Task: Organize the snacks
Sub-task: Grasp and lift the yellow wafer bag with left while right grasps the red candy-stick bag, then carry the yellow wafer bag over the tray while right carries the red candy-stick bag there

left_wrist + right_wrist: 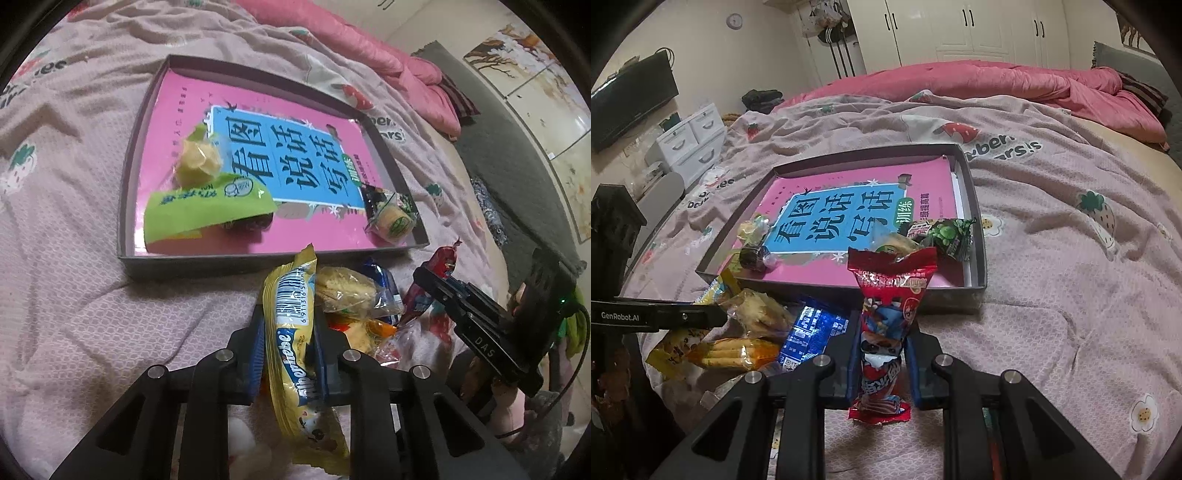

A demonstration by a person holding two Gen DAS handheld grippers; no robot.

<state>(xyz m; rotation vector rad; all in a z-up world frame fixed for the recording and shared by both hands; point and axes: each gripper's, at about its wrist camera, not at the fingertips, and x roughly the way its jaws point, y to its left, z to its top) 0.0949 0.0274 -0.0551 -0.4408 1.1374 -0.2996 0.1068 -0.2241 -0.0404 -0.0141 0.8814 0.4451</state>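
Observation:
My left gripper (290, 341) is shut on a long yellow snack packet (295, 332) with a barcode, held lengthwise just short of the grey box. My right gripper (881, 360) is shut on a red snack packet (890, 306), which stands upright between its blue pads. The shallow grey box (127, 155) lies on the bed with a pink and blue book (288, 158) in its bottom. On the book lie a green packet (207, 206), a pale yellow wrapped snack (197, 158) and a small cake in clear wrap (393, 219). A loose pile of snacks (753, 332) lies before the box.
The box rests on a rumpled pink strawberry-print bedspread (1052, 258). A pink quilt (997, 85) is bunched at the far side. Left of the bed stand white drawers (687, 144) and a wall screen (631, 99); white wardrobes (960, 29) line the back wall.

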